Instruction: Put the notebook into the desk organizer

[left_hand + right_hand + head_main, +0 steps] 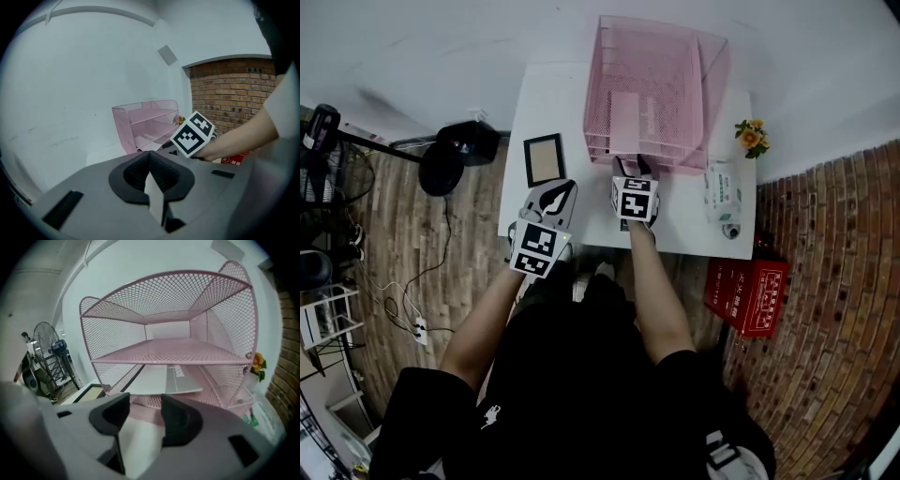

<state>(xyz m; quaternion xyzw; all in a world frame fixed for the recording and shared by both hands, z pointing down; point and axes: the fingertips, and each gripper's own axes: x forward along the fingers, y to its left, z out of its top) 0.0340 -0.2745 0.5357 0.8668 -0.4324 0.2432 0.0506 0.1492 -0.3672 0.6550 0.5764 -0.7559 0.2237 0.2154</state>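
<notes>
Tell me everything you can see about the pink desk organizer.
The desk organizer is pink wire mesh with stacked open-fronted shelves and mesh side walls. It stands upright at the far edge of the white table, open side toward the person. A grey and white notebook lies flat on its lowest shelf.

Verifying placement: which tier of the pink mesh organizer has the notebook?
Bottom tier of the pink wire-mesh desk organizer: the flat grey-white notebook lies there; upper tiers are bare.

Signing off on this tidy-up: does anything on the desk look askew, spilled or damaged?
Nothing stands out. The notebook lies flat on the bottom shelf of the pink organizer; nothing looks spilled or broken.
</notes>
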